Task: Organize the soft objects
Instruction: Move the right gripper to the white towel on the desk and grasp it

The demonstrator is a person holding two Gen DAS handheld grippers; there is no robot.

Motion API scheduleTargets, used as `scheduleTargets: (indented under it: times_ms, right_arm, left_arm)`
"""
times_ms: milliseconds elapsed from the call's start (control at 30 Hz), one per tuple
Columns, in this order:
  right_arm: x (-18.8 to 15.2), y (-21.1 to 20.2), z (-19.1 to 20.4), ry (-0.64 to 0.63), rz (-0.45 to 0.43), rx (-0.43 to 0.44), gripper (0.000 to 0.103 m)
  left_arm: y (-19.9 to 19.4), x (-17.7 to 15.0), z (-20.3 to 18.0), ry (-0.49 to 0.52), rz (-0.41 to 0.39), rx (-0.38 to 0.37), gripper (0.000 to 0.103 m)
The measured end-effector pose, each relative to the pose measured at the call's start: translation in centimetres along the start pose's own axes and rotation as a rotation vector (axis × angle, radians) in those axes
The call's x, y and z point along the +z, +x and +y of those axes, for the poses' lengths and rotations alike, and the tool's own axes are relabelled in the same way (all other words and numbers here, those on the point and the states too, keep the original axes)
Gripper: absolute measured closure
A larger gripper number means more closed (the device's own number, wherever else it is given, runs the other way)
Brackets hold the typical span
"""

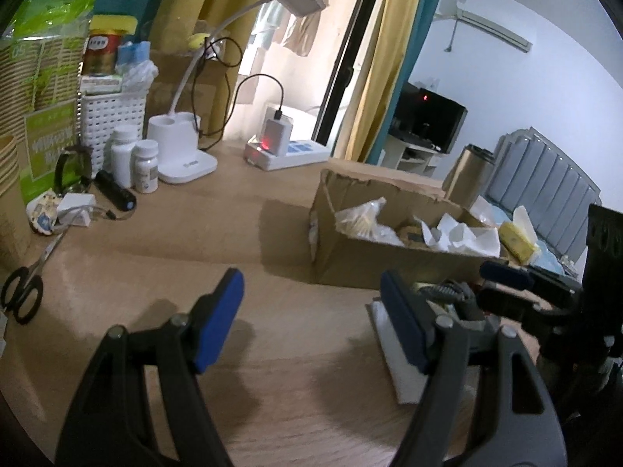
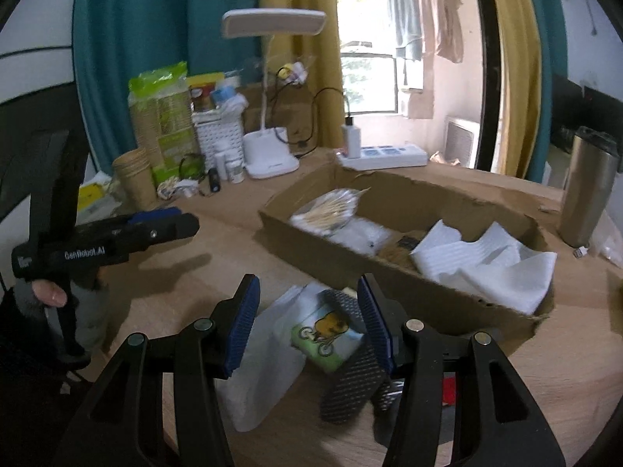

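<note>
Both tools stand wide and hold nothing: the left tool [image 1: 311,319] hangs over bare bench [image 1: 175,241], the right tool [image 2: 307,323] over a tissue pack [image 2: 329,334] lying beside a plastic bag [image 2: 264,362]. White foam [image 2: 486,264] and cotton swabs [image 2: 331,210] sit in the box [image 2: 409,295] just behind.

A broad strip of bare wooden table [image 1: 187,241] lies open between the clutter on the left and the cardboard box [image 1: 389,260] on the right. Along the left edge, scissors [image 1: 27,284], a black torch [image 1: 117,194], two white bottles [image 1: 134,161], a white basket [image 1: 111,116] and the lamp base [image 1: 183,151] crowd the way. A power strip [image 1: 288,153] closes off the far side. Before the box, a white bag [image 2: 264,354], a printed pouch [image 2: 329,336] and black mesh pads [image 2: 354,381] cover the table. Beyond the box's right end stands a metal flask [image 2: 588,190].
</note>
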State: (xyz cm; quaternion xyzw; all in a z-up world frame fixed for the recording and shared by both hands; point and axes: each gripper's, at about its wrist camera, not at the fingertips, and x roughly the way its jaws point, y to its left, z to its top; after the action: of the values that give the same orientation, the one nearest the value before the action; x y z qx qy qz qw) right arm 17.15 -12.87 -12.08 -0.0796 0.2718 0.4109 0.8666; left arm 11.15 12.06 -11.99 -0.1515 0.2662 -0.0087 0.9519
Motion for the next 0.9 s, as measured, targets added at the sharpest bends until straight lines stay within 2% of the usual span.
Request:
scheduleTargets:
  times_ms: [333, 500, 600, 700, 900]
  right_arm:
    - [-0.6, -0.2, -1.6, 0.03, -0.003, -0.029, 0.048]
    - [-0.9, -0.2, -1.2, 0.031, -0.005, 0.035, 0.048]
    - [-1.0, 0.8, 0.3, -0.017, 0.013, 0.084, 0.048]
    - [-1.2, 2.4, 2.1, -0.08, 0.05, 0.097, 0.048]
    - [-1.6, 5.0, 3.7, -0.125, 0.133, 0.092, 0.048]
  left_arm:
    - [1.3, -0.9, -2.2, 0.04, 0.055, -0.028, 0.029]
    - [1.7, -0.8, -2.9, 0.049, 0.062, -0.029, 0.029]
    - [1.7, -0.8, -2.7, 0.035, 0.062, -0.009, 0.029]
    - [1.4, -0.7, -2.3, 0.021, 0.05, 0.017, 0.029]
    - [0.8, -0.2, -1.6, 0.009, 0.024, 0.048, 0.029]
